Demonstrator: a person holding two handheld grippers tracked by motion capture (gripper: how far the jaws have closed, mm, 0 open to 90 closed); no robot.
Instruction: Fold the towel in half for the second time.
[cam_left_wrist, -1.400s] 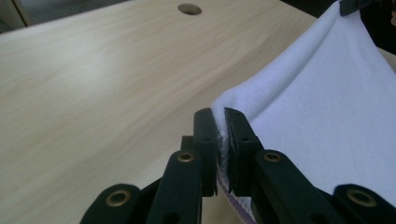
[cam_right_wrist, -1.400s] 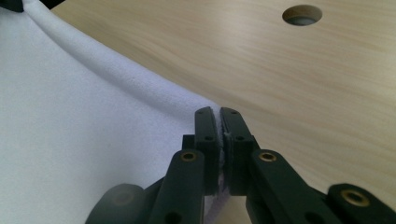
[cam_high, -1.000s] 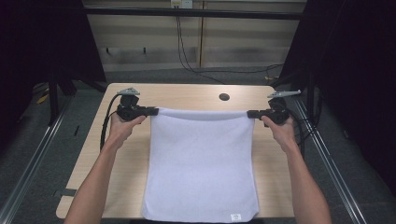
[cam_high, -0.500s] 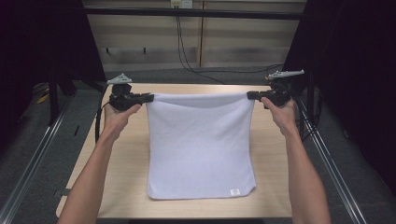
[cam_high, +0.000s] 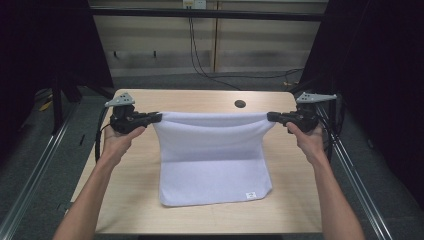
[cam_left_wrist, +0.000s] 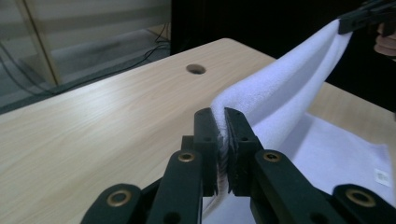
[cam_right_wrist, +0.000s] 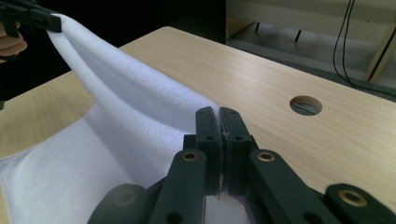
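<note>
Since half a second ago both hands have risen and the towel's far edge has lifted higher off the counter; more cloth hangs in the air, and the near edge has slid away from the counter's front, so less lies flat.

Left claw: closed on the towel's far left corner. In the left gripper view the jaws stand pressed together with white terry pinched between them.

Right claw: closed on the far right corner. Right gripper view shows the same, cloth edge clamped in the seam of the jaws.

Towel position: top edge stretched between the two claws, running left to right across the counter and sagging slightly in the middle. From there it drops to a crease, and the lower part rests flat on the wood, label tag at the near right corner. Cable hole lies beyond the held edge, uncovered.

Key relation: held edge is the far one, the resting edge the near one, toward the person. Both hands hold equally, at matching height. Judgement: a fold would carry the held edge toward the near edge, long axis staying left-right. Both claws must travel together or the edge skews.
</note>
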